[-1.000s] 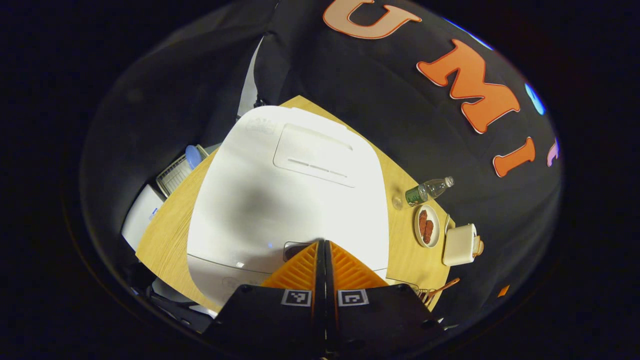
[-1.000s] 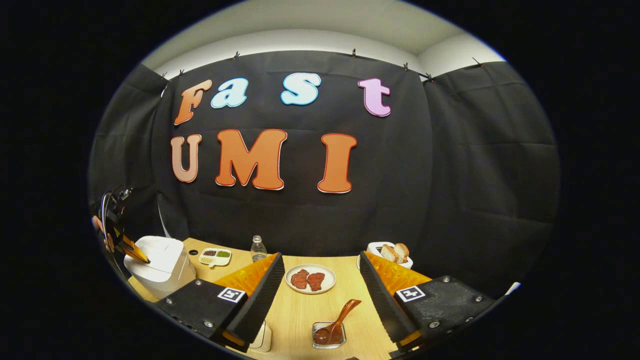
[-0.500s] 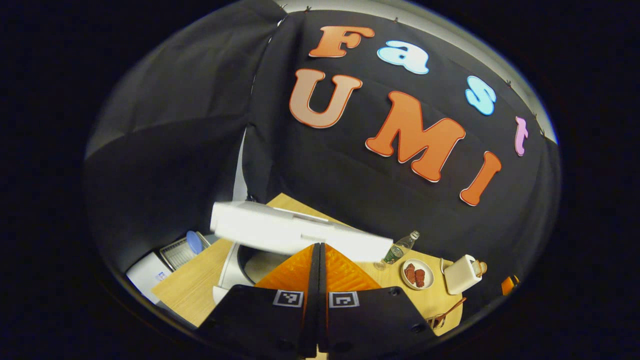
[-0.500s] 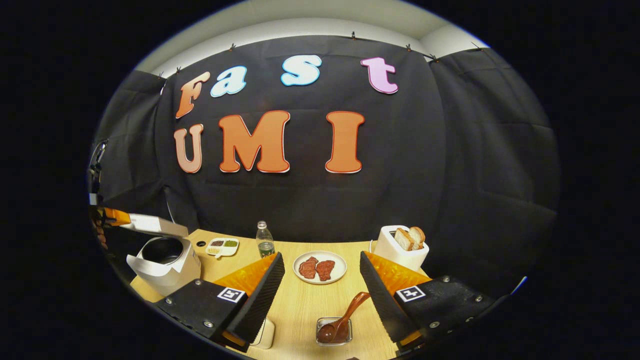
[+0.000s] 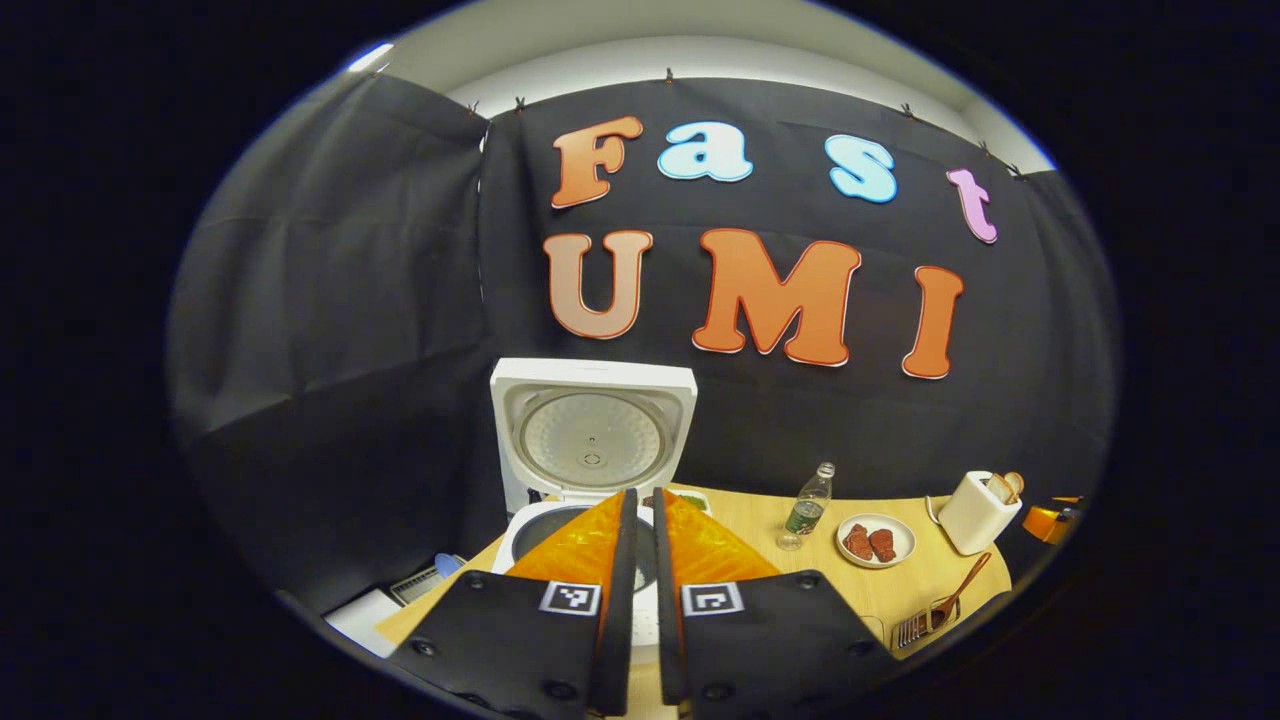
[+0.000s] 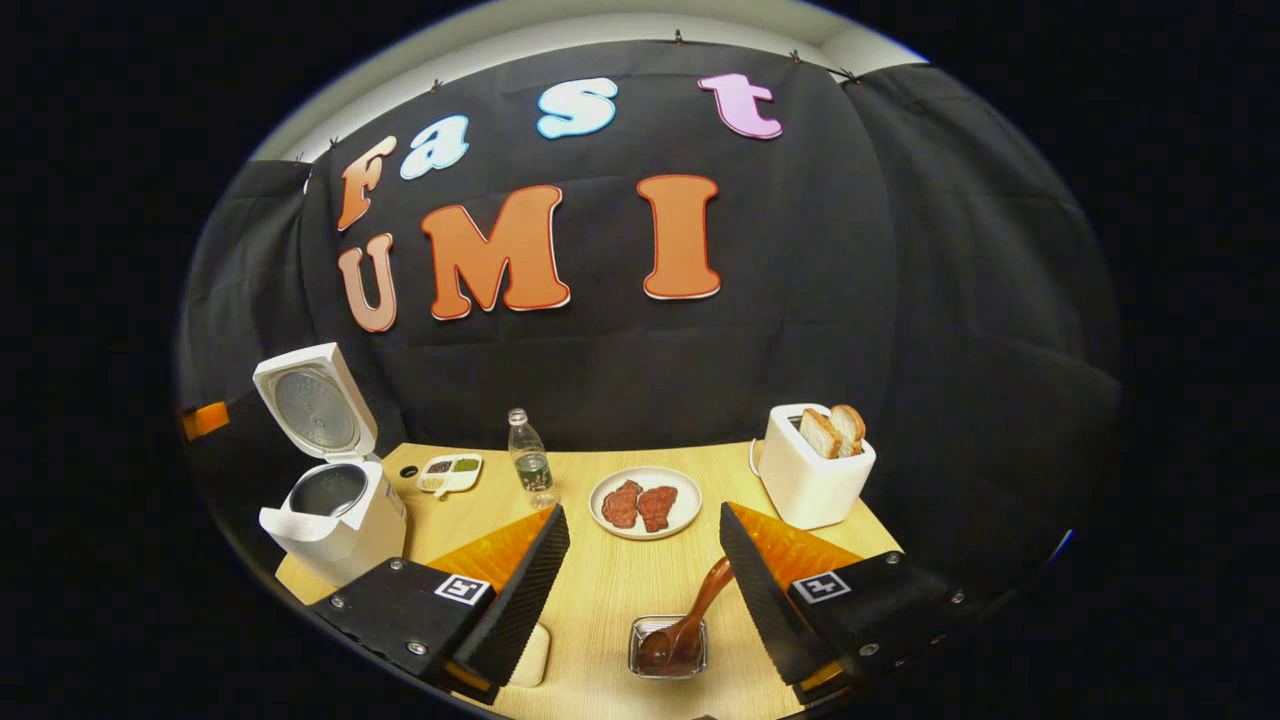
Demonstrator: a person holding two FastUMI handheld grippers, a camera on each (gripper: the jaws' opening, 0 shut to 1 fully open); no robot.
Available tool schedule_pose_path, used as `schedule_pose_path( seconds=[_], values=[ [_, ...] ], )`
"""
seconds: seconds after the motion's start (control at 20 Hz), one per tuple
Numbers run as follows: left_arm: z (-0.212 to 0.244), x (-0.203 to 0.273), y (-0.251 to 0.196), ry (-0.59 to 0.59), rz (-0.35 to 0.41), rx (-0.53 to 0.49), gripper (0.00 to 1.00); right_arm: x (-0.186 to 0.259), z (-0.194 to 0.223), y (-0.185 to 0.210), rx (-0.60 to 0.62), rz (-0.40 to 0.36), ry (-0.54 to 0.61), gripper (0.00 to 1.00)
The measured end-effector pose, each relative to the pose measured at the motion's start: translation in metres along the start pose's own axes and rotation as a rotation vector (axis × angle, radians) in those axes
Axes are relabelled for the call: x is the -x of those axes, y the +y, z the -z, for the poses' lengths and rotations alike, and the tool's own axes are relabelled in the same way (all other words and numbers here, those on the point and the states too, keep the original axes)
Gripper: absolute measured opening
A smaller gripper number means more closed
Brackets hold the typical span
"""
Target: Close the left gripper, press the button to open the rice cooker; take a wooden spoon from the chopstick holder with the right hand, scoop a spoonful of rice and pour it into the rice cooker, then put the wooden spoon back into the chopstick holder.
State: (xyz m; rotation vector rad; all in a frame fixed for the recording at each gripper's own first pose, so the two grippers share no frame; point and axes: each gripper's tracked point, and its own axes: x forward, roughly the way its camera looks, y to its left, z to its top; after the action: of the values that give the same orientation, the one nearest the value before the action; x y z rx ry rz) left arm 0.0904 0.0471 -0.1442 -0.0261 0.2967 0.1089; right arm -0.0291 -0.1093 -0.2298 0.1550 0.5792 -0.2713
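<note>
The white rice cooker (image 5: 560, 525) stands open, its lid (image 5: 592, 432) upright and the dark inner pot showing. My left gripper (image 5: 641, 508) hovers just in front of the pot, shut with a thin slit between its fingers and nothing in it. In the right gripper view the cooker (image 6: 335, 505) sits at the table's left end. My right gripper (image 6: 640, 525) is open above the table. The brown wooden spoon (image 6: 695, 612) leans in a small chopstick holder (image 6: 668, 650) below and between its fingers, untouched. The spoon (image 5: 962, 588) also appears at the far right of the left gripper view.
On the wooden table (image 6: 600, 590) stand a plate of meat (image 6: 645, 502), a water bottle (image 6: 528, 460), a white toaster with bread (image 6: 812, 470) and a small divided dish (image 6: 450, 472). A pale object (image 6: 530, 655) lies under my right gripper's left finger.
The cooker lid has swung from shut to fully upright. My left gripper has drawn back from the button and levelled out. The right gripper has tilted down a little towards the spoon.
</note>
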Motion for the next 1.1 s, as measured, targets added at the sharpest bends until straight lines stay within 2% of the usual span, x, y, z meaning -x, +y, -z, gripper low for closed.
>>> schedule_pose_path(
  seconds=[0.05, 0.1, 0.2, 0.3, 0.4, 0.5, 0.85, 0.9, 1.05, 1.1],
  values=[
    [-0.001, 0.008, -0.004, -0.004, 0.003, 0.001, 0.22, -0.003, 0.004, -0.005, -0.009, 0.002, 0.014, 0.94],
    [-0.001, 0.013, -0.008, -0.013, 0.006, 0.001, 0.36, -0.004, 0.010, -0.009, -0.019, 0.002, 0.029, 0.94],
    [0.000, 0.024, -0.015, -0.035, 0.003, -0.006, 0.49, -0.006, 0.023, -0.019, -0.042, 0.005, 0.064, 0.94],
    [0.007, 0.033, -0.016, -0.039, -0.013, -0.033, 0.70, -0.012, 0.035, -0.027, -0.071, 0.008, 0.099, 0.94],
    [0.017, 0.041, -0.019, -0.026, -0.036, -0.057, 0.81, -0.018, 0.053, -0.035, -0.101, 0.007, 0.140, 0.94],
    [0.021, 0.050, -0.024, -0.022, -0.056, -0.067, 0.85, -0.028, 0.071, -0.042, -0.129, 0.014, 0.188, 0.93],
    [0.039, 0.074, -0.040, 0.017, -0.089, -0.130, 0.85, -0.073, 0.125, -0.055, -0.195, 0.019, 0.370, 0.92],
    [0.040, 0.078, -0.042, 0.018, -0.095, -0.139, 0.83, -0.080, 0.128, -0.057, -0.204, 0.024, 0.388, 0.90],
    [0.043, 0.082, -0.043, 0.026, -0.107, -0.153, 0.84, -0.100, 0.143, -0.059, -0.233, 0.037, 0.457, 0.78],
    [0.044, 0.083, -0.044, 0.030, -0.110, -0.154, 0.87, -0.105, 0.147, -0.057, -0.250, 0.034, 0.479, 0.75]
  ],
)
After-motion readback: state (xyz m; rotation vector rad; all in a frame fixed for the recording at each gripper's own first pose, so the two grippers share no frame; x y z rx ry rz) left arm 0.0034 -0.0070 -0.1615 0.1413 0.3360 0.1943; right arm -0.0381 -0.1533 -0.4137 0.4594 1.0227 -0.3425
